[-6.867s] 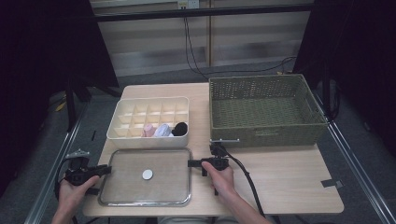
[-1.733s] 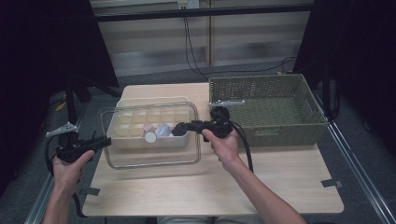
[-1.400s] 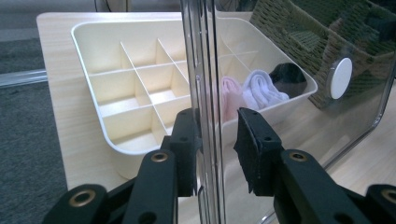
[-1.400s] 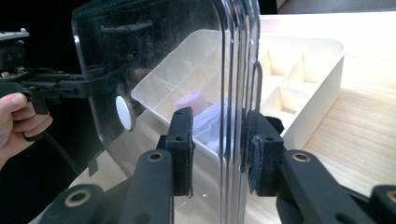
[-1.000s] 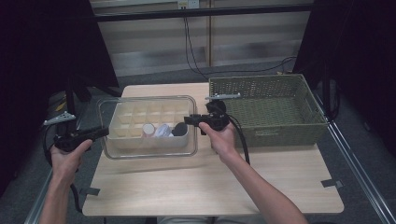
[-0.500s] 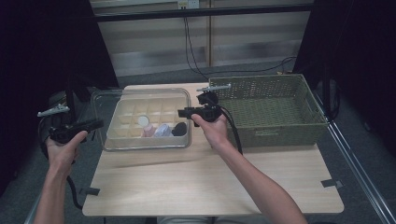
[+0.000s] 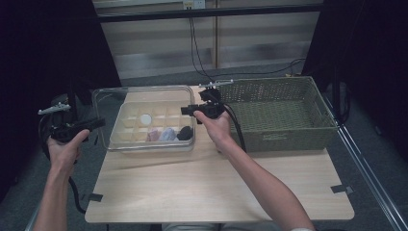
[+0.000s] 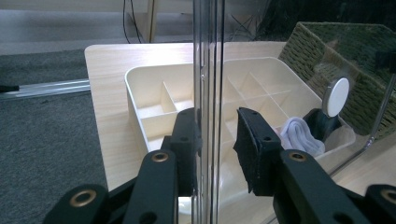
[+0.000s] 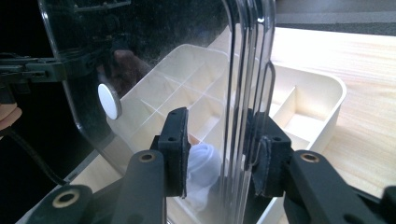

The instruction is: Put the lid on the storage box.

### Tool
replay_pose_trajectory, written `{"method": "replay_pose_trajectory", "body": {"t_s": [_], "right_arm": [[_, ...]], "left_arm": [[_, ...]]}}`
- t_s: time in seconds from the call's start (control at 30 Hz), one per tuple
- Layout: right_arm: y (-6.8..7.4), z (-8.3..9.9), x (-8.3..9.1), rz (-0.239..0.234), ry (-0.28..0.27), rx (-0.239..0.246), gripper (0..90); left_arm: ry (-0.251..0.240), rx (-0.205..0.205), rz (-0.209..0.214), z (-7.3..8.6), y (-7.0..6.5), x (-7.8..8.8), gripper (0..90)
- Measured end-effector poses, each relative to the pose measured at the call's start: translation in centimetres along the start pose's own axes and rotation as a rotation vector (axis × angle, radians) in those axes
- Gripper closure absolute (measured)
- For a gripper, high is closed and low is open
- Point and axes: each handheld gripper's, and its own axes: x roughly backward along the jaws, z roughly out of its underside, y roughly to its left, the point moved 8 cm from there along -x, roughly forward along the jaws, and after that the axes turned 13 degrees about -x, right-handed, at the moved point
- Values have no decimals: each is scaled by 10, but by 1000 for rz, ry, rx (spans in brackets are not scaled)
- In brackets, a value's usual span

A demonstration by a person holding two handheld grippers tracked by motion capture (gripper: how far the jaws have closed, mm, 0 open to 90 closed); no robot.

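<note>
A clear plastic lid (image 7: 109, 103) with a white knob (image 7: 145, 118) hangs tilted over the cream divided box (image 7: 126, 137). My left gripper (image 7: 98, 124) is at the lid's left edge and my right gripper (image 7: 185, 109) at its right edge. In the left gripper view the lid's rim (image 8: 208, 56) runs between the jaws of my left gripper (image 8: 217, 140), which is shut on it. In the right gripper view the rim (image 9: 247, 56) stands between the jaws of my right gripper (image 9: 219, 144). These jaws have just been opening, and one pad (image 9: 180, 149) stands off the rim.
The box holds a pink item (image 7: 153, 135), a white sock (image 7: 167, 134) and a black item (image 7: 184, 132) in its front cells. A green woven basket (image 7: 284, 110) stands right of the box. The wooden table (image 7: 216, 183) reaches toward me.
The lid lay flat on the table in front of the box. Both grippers lifted it and carried it away from me, over the box, each frame a little farther back.
</note>
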Motion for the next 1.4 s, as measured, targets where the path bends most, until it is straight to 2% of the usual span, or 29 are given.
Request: {"method": "replay_pose_trajectory", "body": {"t_s": [0.13,0.47,0.73,0.97,1.1,1.27,1.4], "right_arm": [[-2,-5,-1,28,2,28,614],[-9,-9,-5,29,5,-5,611],[-9,-10,-6,27,8,-4,615],[-10,-10,-6,33,11,-5,616],[-7,-10,-5,28,11,0,623],[-2,-9,-2,22,7,6,631],[5,-17,4,11,-18,25,638]], "left_arm": [[9,0,-1,-2,2,-5,692],[13,3,-7,-8,6,-13,690],[22,-3,3,-8,9,-17,685],[28,9,4,-8,11,-20,681],[34,2,15,-6,12,-17,682],[17,21,11,-6,12,-14,680],[-4,27,19,-10,12,-12,680]]}}
